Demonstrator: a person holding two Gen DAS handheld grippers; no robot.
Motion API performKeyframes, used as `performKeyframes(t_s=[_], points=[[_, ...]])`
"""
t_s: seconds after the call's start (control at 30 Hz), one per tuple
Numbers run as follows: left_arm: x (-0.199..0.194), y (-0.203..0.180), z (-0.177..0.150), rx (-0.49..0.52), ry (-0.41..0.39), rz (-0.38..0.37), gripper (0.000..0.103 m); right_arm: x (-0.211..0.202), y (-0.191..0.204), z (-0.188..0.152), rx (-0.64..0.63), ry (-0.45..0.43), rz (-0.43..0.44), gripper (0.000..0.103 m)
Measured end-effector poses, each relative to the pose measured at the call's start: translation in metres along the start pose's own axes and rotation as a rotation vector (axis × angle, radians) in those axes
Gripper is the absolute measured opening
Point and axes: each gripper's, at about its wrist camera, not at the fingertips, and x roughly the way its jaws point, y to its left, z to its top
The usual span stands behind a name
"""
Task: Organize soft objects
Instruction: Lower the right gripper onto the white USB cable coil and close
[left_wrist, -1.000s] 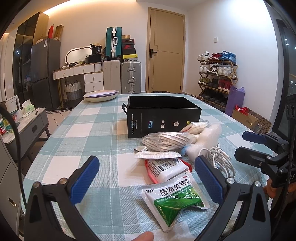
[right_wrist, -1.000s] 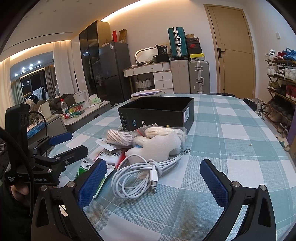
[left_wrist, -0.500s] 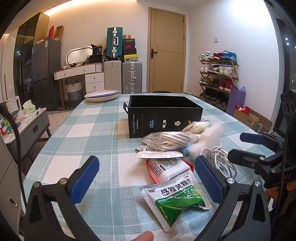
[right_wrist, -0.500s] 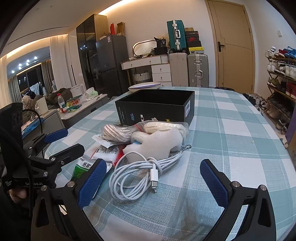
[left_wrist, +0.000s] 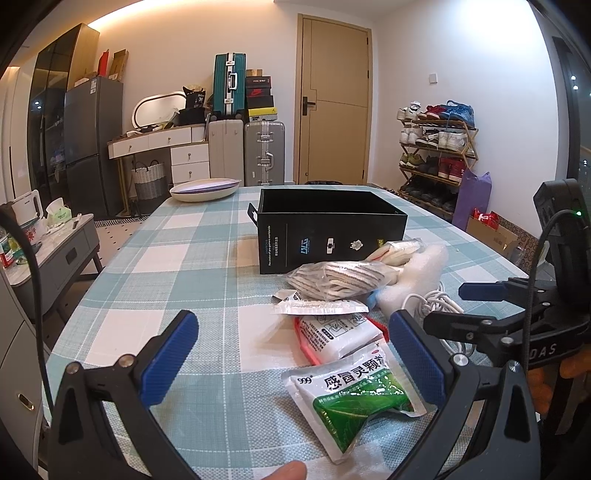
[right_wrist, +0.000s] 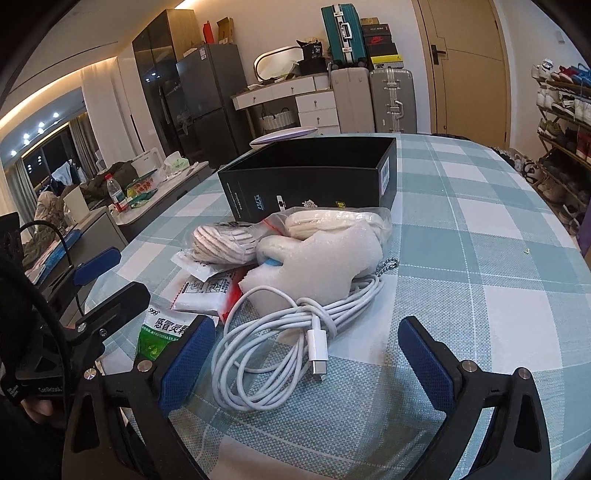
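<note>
White USB-C cable (right_wrist: 295, 332) coiled, plug pointing toward the camera; right gripper (right_wrist: 308, 365) low over it, level, fingers spread; left gripper (left_wrist: 295, 360) spread wide above green sachet (left_wrist: 354, 395).

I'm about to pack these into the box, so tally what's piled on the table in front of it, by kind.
Printed sachets and packets: 3 (green medicine sachet, red-edged white packet, flat white sachet)
Clear bags of fabric items: 2 (striped, cream)
White foam wrap: 1
White charging cable: 1
Total: 7
</note>
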Motion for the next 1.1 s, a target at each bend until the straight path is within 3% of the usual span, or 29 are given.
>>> performKeyframes(t_s=[0.27,0.5,0.9,0.97,1.1], points=[[0.000,0.000,0.000,0.000,0.000,0.000,0.103,0.008,-0.005,0.002,0.045,0.027,0.075,0.083],[0.001,0.001,-0.001,0.000,0.001,0.000,0.103,0.015,-0.010,0.002,0.088,0.048,0.126,0.076],[0.002,0.002,-0.002,0.000,0.001,0.001,0.103,0.005,-0.022,-0.007,0.147,0.016,0.214,0.054],[0.002,0.002,-0.002,0.000,0.002,0.001,0.103,0.002,-0.028,-0.009,0.175,0.009,0.222,0.045],[0.002,0.002,-0.002,0.001,0.002,0.000,0.103,-0.003,-0.035,-0.010,0.187,-0.009,0.220,0.036]])
